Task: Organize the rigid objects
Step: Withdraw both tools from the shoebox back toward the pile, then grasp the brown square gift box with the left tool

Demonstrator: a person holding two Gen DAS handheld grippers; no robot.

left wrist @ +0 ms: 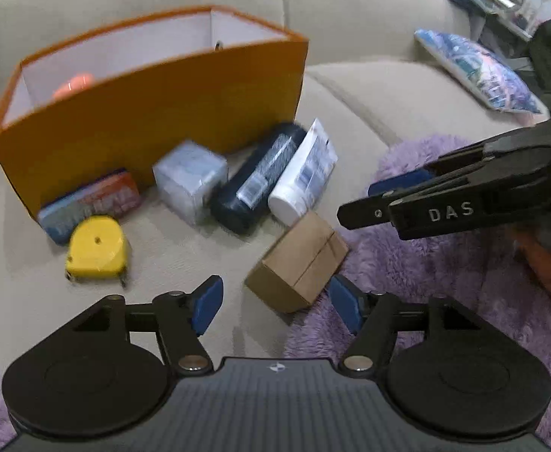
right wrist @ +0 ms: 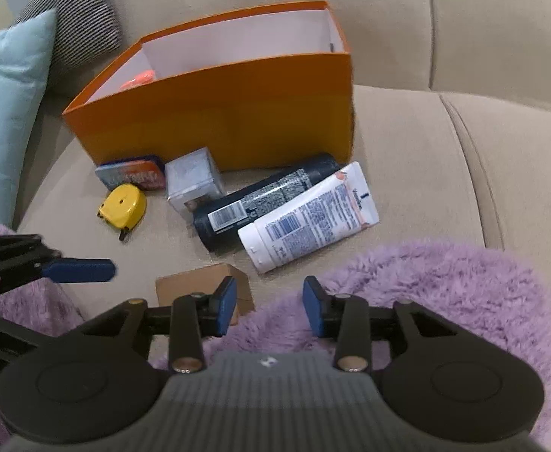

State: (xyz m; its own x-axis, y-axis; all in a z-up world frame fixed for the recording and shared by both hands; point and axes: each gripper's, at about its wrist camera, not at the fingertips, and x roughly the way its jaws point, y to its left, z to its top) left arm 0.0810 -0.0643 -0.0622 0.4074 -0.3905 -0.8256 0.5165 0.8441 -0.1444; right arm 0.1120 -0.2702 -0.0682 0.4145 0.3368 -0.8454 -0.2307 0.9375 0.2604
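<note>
Both grippers hang over the beige sofa seat [right wrist: 407, 143] with their blue pads spread apart and nothing between them. The left gripper [left wrist: 275, 301] is spread wide, its right pad just beside a corner of the small brown cardboard box [left wrist: 298, 260], though I cannot tell if they touch. The right gripper [right wrist: 270, 303] is also parted and holds nothing; the brown box shows partly behind its left pad, at the edge of the purple fluffy blanket [right wrist: 445, 293]. Further back on the seat, toward the backrest, stands the orange box [right wrist: 230, 113], open on top, with something orange-pink inside at its left end. Along its front wall lie a blue-and-orange tin [right wrist: 132, 177], a clear cube-shaped box [right wrist: 192, 180], a dark blue bottle [right wrist: 264, 199] and a white tube [right wrist: 309, 214] side by side. The yellow tape measure [right wrist: 123, 207] sits in front of the tin.
</note>
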